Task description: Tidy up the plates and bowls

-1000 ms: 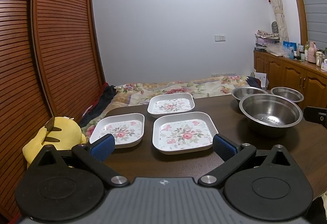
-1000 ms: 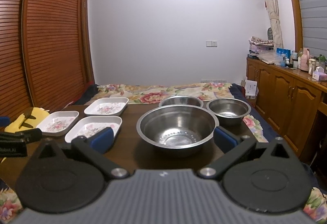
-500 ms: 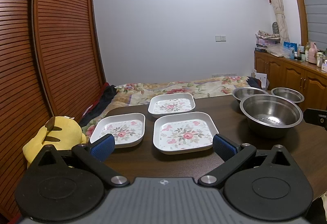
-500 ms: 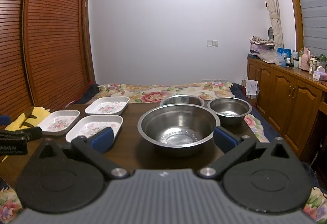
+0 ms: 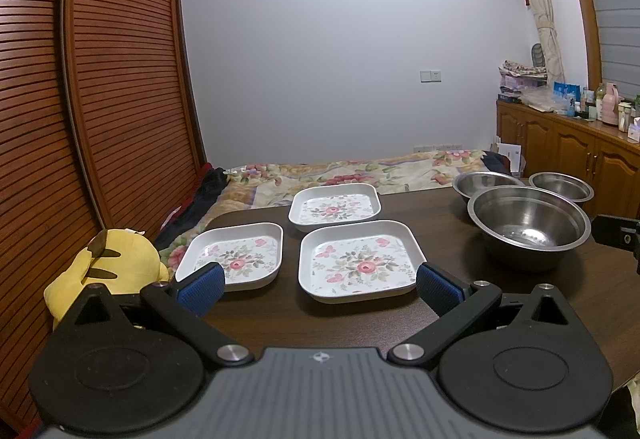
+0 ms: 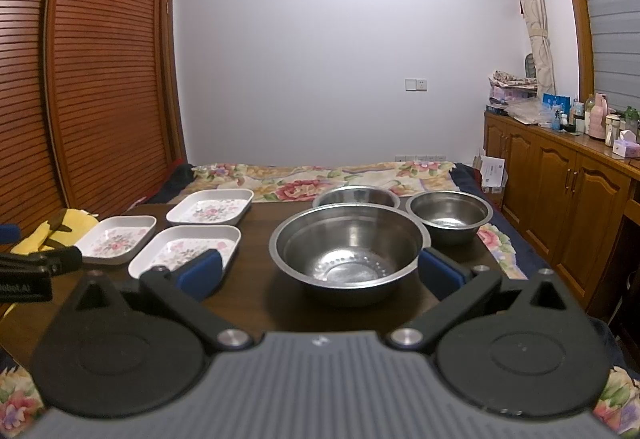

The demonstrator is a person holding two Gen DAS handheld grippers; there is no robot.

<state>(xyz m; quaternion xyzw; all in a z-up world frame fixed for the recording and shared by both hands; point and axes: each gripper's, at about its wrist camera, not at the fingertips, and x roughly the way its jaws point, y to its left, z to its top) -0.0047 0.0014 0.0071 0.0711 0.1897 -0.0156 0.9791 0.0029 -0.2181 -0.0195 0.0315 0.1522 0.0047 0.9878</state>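
Note:
Three white square floral plates lie apart on the dark table (image 5: 280, 319): a near one (image 5: 360, 263), a left one (image 5: 236, 255), a far one (image 5: 335, 205). My left gripper (image 5: 318, 285) hovers open just short of the near plate. To the right stand three steel bowls: a large one (image 6: 346, 249), a smaller right one (image 6: 450, 215), and one behind (image 6: 355, 195). My right gripper (image 6: 320, 273) is open, its blue pads either side of the large bowl's near wall without touching it.
A yellow plush toy (image 5: 104, 259) sits off the table's left edge. A bed with a floral cover (image 6: 320, 179) lies beyond the table. Slatted wooden doors (image 5: 120, 79) stand at left, a wooden cabinet (image 6: 560, 199) with bottles at right.
Both views rose slightly, so the plates and bowls sit a little lower in frame. Nothing was gripped or moved on the table.

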